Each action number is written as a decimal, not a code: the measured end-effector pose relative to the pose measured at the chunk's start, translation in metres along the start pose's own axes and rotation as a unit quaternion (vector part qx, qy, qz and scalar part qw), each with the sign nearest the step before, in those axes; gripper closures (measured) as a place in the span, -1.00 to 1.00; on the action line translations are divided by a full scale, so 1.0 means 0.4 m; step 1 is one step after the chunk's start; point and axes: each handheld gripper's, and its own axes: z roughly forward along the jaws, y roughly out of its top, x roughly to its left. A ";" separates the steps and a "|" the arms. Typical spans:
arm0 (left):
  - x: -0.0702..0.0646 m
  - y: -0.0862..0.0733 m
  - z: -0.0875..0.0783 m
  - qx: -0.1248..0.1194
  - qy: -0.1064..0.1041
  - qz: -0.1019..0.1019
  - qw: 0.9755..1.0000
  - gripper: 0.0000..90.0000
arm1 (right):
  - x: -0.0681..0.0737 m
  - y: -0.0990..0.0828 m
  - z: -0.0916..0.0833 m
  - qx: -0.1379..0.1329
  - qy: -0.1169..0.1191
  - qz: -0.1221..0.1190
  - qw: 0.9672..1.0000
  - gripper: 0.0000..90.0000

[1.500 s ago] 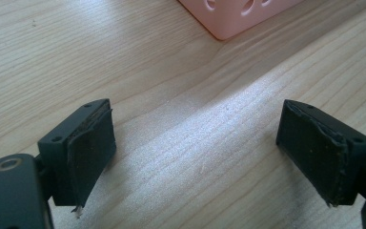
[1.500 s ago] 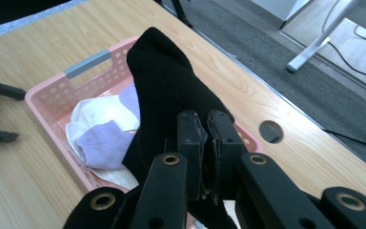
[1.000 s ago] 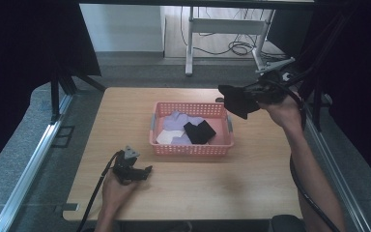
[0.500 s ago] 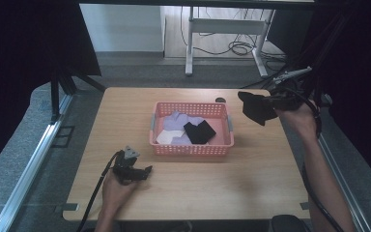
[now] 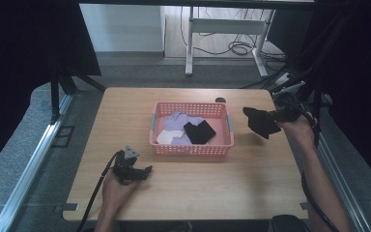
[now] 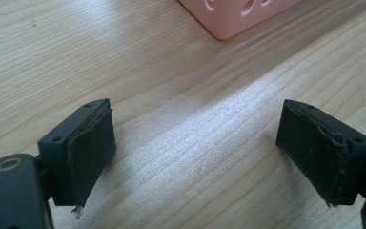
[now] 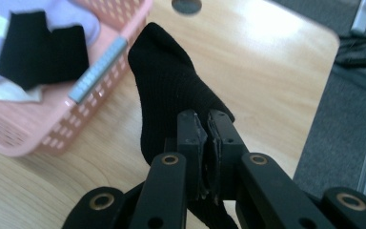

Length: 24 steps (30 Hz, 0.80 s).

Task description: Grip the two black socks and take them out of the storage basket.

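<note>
Spreading under both pairs of jaws is a pale wooden bench (image 5: 198, 193) with rounded corners, set on grey carpet with dark curtains at either side; beyond its far edge stand a white metal frame and loose cables on the floor. Beside the right gripper (image 7: 205, 138), just to the left of its jaws in the right gripper view, sits a pink basket (image 5: 191, 149) with a perforated wall, holding lilac, white and black socks piled together. The right gripper's jaws are pressed together on a black sock (image 7: 171, 90), which hangs ahead of them above bare wood, apart from the basket's rim. The left gripper (image 6: 195, 148) lies low on the bench, its jaws spread wide with nothing but wood grain between them; a corner of the basket shows ahead of them.
</note>
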 end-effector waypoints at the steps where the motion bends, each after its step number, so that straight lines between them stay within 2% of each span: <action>1: -0.001 0.000 0.000 -0.001 0.000 -0.001 1.000 -0.72 | -0.003 -0.012 0.021 0.010 0.002 0.001 1.000 0.89; 2: 0.000 0.000 0.001 -0.002 0.000 -0.002 1.000 -0.72 | -0.003 -0.012 0.021 0.010 0.002 0.001 1.000 0.89; 9: -0.001 0.000 0.000 -0.002 0.000 -0.002 1.000 -0.72 | 0.004 -0.064 0.114 0.057 0.019 0.013 0.998 0.88; 15: -0.001 0.000 0.000 -0.001 -0.001 -0.002 1.000 -0.72 | 0.021 -0.097 0.187 0.102 0.035 0.012 0.994 0.86; 20: -0.001 0.000 0.001 -0.002 -0.001 -0.004 1.000 -0.72 | 0.026 -0.093 0.186 0.102 0.042 0.014 0.994 0.72; 23: -0.001 0.000 0.000 -0.001 0.000 -0.002 1.000 -0.72 | 0.025 -0.069 0.153 0.085 0.040 0.015 0.995 0.59; 24: -0.001 0.000 0.001 -0.001 -0.001 -0.003 1.000 -0.72 | 0.029 -0.051 0.129 0.075 0.038 0.011 0.996 0.52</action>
